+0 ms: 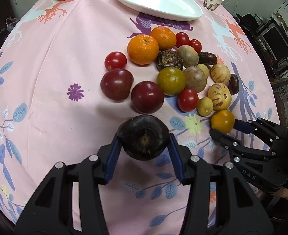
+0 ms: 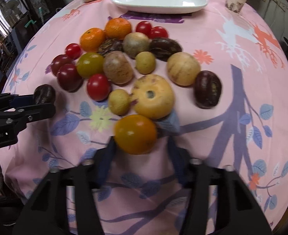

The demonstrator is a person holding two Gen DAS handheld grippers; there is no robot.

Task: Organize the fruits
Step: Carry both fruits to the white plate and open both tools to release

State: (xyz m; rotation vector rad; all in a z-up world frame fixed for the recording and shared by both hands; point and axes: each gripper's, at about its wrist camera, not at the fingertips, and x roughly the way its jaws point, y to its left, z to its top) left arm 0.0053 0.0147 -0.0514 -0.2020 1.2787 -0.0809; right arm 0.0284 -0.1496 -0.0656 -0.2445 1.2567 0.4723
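A: Left wrist view: the left gripper [image 1: 144,143] has its jaws clamped on a dark purple fruit [image 1: 143,137], lifted short of the fruit pile [image 1: 169,68].

B: Right gripper [image 2: 142,146]'s jaws pinch an orange tomato [image 2: 135,134] at the pile's near edge, probably both bound for the white plate [image 1: 194,14] beyond the pile.

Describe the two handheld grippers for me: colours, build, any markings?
Both are black plastic frames with cut-out slots, silver screw heads at the pivots, and blue ribbed pads lining the fingers. The left gripper carries white "Robot.AI" lettering in the right wrist view; the right gripper shows "DAS". No cables or sleeves visible.
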